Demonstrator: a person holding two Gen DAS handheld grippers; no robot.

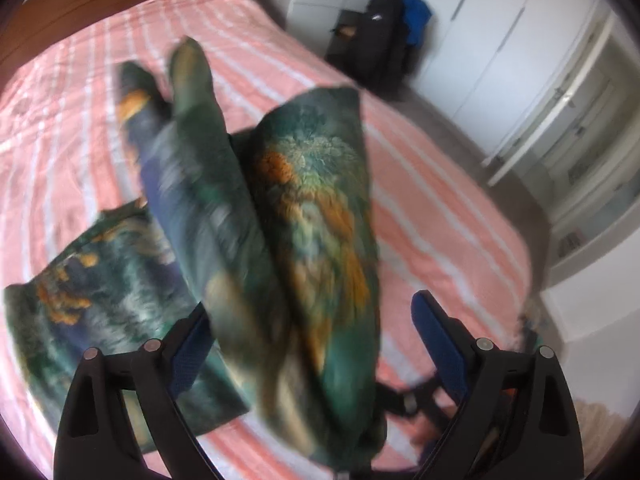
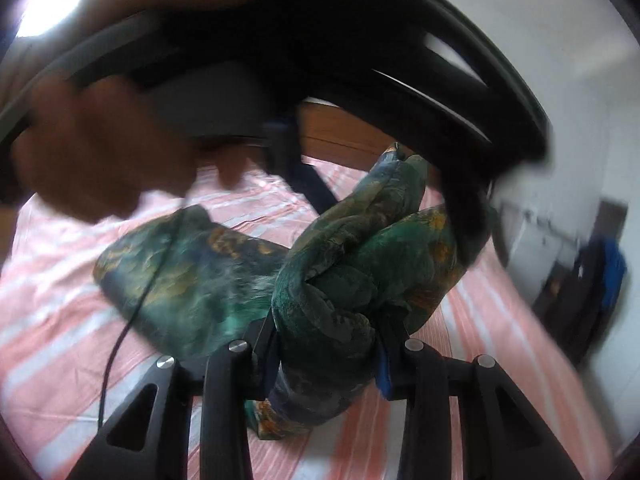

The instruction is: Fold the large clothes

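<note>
The green printed garment looks soft, light and floppy, half lying on the striped pink bed, half lifted. The right gripper is pinching a thick bunched fold, and the left gripper has its jaws spread around hanging cloth. I'd grab edges or corners, not bunches.

The right gripper has its jaws clamped on a thick bunch of green patterned cloth. The left gripper stands wide, its blue pads well apart with cloth hanging between them. A blurred hand holds the left gripper's handle.
</note>
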